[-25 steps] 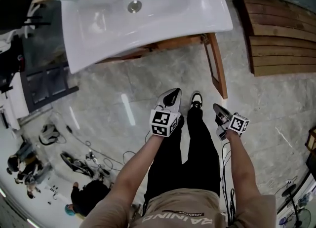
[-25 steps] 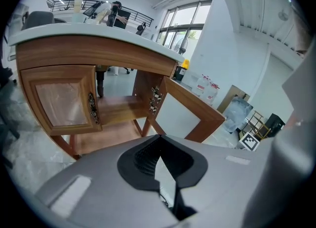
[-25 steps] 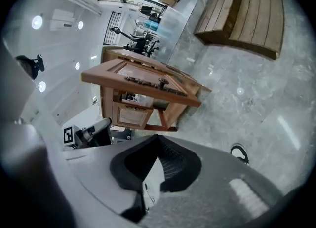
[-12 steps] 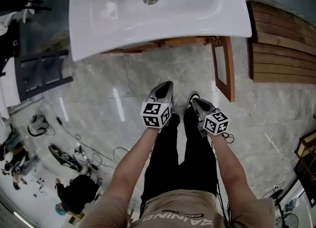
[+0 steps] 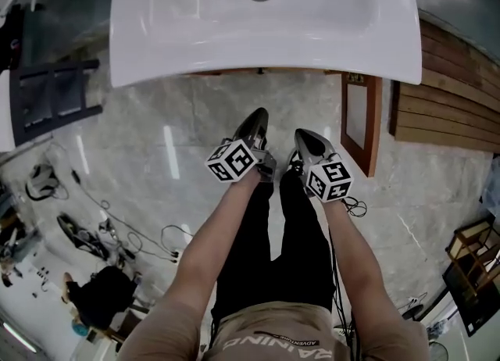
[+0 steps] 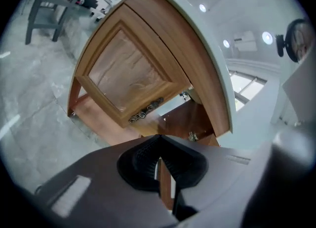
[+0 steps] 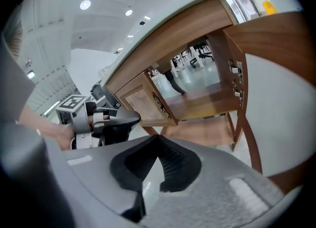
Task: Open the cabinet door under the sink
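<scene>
Right-hand cabinet door (image 5: 361, 121) stands swung out beneath the sink (image 5: 234, 39); left-hand door (image 6: 123, 74) sits shut; left gripper (image 5: 257, 117) and right gripper (image 5: 301, 137) hover near, both clenched, empty; if that one's wanted, part jaws squarely on its handle (image 6: 145, 110).

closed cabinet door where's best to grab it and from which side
Best bet: the ornate metal handle on the closed door, at its edge beside the open bay, approached from the front. It looks like the only raised part on a flat panel.
</scene>
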`<state>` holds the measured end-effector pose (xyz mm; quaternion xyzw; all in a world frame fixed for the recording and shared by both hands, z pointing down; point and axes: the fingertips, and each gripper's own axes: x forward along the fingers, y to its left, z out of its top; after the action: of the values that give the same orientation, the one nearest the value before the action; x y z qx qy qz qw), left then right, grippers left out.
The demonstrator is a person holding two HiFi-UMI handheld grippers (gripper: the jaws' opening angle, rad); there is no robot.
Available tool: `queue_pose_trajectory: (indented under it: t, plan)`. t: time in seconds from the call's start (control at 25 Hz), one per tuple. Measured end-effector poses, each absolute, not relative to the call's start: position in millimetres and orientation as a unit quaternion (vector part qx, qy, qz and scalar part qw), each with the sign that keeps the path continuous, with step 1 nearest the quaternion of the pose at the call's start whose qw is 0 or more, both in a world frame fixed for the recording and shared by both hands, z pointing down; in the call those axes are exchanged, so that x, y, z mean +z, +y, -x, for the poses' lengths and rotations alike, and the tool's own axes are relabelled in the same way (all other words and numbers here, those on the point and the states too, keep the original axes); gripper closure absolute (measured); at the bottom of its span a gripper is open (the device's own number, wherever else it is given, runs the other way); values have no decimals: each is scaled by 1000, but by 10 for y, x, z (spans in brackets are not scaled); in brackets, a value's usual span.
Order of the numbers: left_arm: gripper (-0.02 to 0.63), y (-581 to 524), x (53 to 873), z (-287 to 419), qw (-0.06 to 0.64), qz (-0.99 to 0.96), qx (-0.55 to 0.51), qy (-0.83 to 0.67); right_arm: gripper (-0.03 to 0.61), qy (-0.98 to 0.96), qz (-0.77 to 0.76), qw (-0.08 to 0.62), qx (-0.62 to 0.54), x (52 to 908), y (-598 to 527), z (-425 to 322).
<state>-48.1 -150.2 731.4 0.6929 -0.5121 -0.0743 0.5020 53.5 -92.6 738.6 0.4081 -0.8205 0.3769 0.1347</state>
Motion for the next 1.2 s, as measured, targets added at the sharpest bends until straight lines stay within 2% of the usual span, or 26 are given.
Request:
queue_pose_trajectory:
  t: [0.24,0.4,0.48,0.88,1.2]
  plan:
    - [594,-1734,7517,701,560,-623,-164,-520,578,-838,-414,158,317,7283,-1288,-379]
    - [595,-2022,7447,723,600,-576,-303,-466,578,-845,-406,143,316,7200,-1463,-263]
    - [558,-2128,7477,719,611,-556,-344,-447,578,-844,-407,129,324,7170,-1527,-251]
    - [489,-2368,7755,712,619,-514,-419,-421,578,-843,-400,122,339,7180,-1605,-316]
    - [505,-2467,7827,707,617,-489,-459,-412,578,-838,-396,126,353,7257,-1547,-339]
